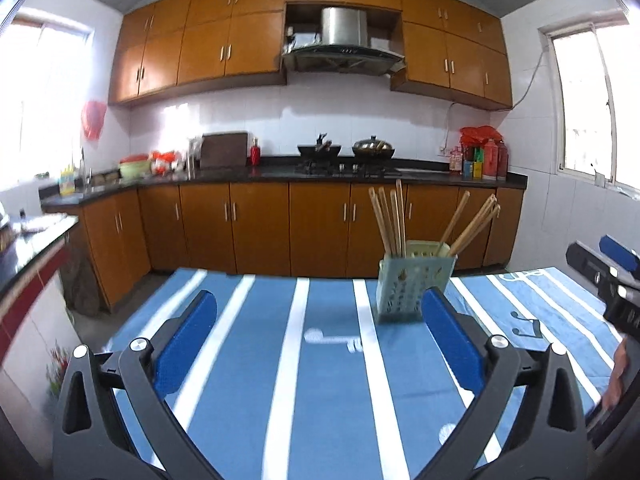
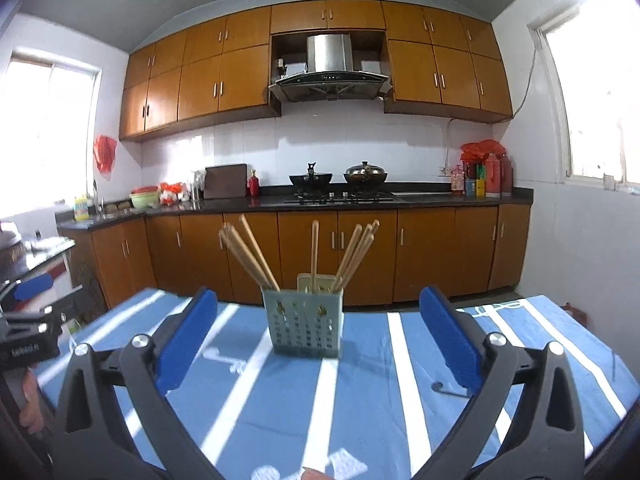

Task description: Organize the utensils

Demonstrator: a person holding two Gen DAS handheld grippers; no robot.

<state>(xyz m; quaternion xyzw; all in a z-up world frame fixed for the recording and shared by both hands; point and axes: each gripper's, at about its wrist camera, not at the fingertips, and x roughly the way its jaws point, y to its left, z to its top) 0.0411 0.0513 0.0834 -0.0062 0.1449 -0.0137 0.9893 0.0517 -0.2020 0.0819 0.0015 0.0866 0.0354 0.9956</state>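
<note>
A pale green perforated utensil holder (image 1: 408,286) (image 2: 305,322) stands upright on the blue-and-white striped tablecloth (image 1: 320,380) (image 2: 360,392). Several wooden chopsticks (image 1: 392,216) (image 2: 252,252) lean out of it to both sides. My left gripper (image 1: 320,344) is open with nothing between its blue pads, and the holder stands beyond its right finger. My right gripper (image 2: 316,344) is open and empty too, with the holder straight ahead past its fingertips. In the left wrist view the other gripper shows at the right edge; in the right wrist view the other one shows at the left edge.
Behind the table runs a kitchen counter (image 2: 340,202) with a gas hob, two woks (image 2: 366,174), a cutting board and bottles. Wooden cabinets sit above and below it. A side counter (image 1: 28,240) stands to the left. A small dark thin item (image 2: 448,390) lies on the cloth by the right gripper's right finger.
</note>
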